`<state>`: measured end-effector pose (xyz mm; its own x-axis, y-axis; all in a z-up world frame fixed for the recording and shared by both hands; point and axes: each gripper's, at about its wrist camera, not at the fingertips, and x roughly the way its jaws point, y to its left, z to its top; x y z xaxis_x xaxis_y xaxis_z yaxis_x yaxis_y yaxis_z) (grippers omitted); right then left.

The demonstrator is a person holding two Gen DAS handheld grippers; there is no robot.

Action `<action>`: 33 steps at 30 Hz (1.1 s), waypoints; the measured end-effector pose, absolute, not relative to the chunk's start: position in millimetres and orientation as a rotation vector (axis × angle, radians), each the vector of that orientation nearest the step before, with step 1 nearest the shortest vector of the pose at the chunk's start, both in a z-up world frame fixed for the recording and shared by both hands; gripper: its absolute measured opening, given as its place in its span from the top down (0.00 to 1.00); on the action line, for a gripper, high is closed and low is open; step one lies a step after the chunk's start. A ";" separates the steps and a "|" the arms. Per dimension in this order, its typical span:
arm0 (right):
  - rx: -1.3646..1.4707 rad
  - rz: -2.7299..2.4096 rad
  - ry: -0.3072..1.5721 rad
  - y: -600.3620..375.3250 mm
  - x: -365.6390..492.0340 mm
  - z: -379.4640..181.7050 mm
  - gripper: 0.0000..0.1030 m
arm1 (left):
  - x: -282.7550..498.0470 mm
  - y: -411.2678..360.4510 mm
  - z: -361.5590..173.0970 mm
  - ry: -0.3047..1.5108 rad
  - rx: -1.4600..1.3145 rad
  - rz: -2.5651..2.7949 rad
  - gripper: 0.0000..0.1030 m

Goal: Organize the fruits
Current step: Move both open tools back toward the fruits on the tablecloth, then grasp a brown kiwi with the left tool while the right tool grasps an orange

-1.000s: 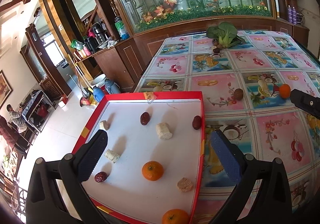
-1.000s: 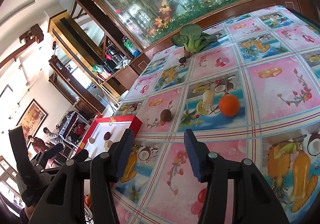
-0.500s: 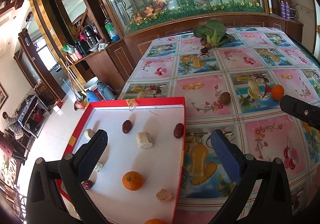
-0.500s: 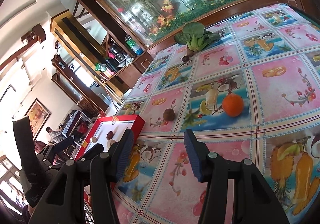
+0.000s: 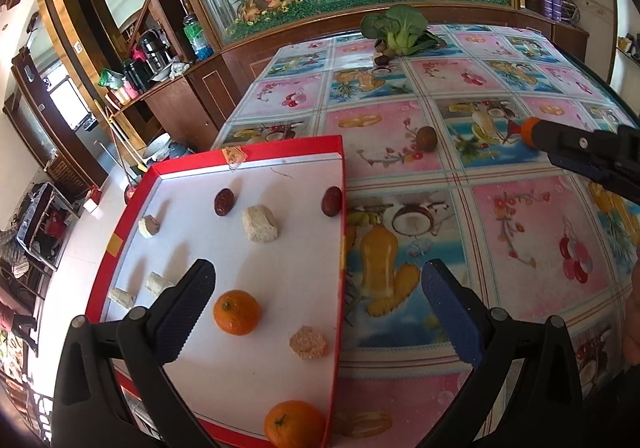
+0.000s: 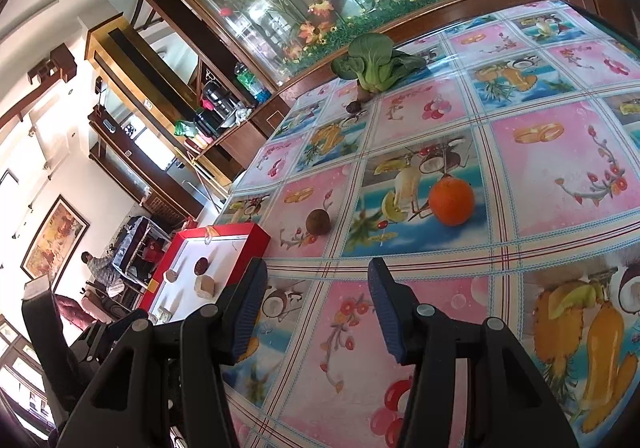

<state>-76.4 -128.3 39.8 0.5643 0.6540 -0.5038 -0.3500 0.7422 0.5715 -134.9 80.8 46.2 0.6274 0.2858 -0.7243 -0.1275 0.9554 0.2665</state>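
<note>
Change since earlier frames: both wrist views have edged forward; the loose round orange fruit (image 6: 451, 201) now looms larger ahead of the right tool.
Left two-finger black gripper (image 5: 316, 310): spread wide, gripping nothing, touching nothing; it hovers over the near edge of the red-rimmed white tray (image 5: 342, 248).
Right two-finger black gripper (image 6: 318, 310): moderately parted, empty, above the glossy fruit-print tablecloth (image 6: 560, 168).
Tray contents: two oranges (image 5: 237, 312), dark red dates (image 5: 223, 202), pale beige chunks (image 5: 260, 223).
Loose fruit: orange at 1 o'clock of the right gripper; small brown round fruit (image 6: 318, 221) at 12 o'clock, just beside the tray.
Background: green leafy vegetable (image 6: 374, 62) at 12 o'clock, well apart.
Writing: none legible.
</note>
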 end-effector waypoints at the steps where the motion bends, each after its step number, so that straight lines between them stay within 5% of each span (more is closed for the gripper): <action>1: 0.436 0.604 0.759 -129.5 -76.9 40.4 0.50 | -137.5 78.4 44.7 0.865 0.202 0.233 0.00; 9: 0.303 0.408 0.640 -149.1 -67.7 54.1 0.50 | -151.9 68.0 40.0 0.882 0.223 0.187 0.00; 19: 0.116 0.348 0.753 -133.9 -25.4 33.2 0.50 | -101.6 67.2 63.7 0.851 0.160 0.144 0.00; 24: 0.100 0.361 0.795 -134.0 -19.3 25.8 0.71 | -57.1 62.2 58.8 0.883 0.106 0.143 0.00; 33: 0.137 0.353 0.813 -143.0 -17.0 29.0 0.72 | 7.5 44.3 31.9 0.910 0.040 0.167 0.04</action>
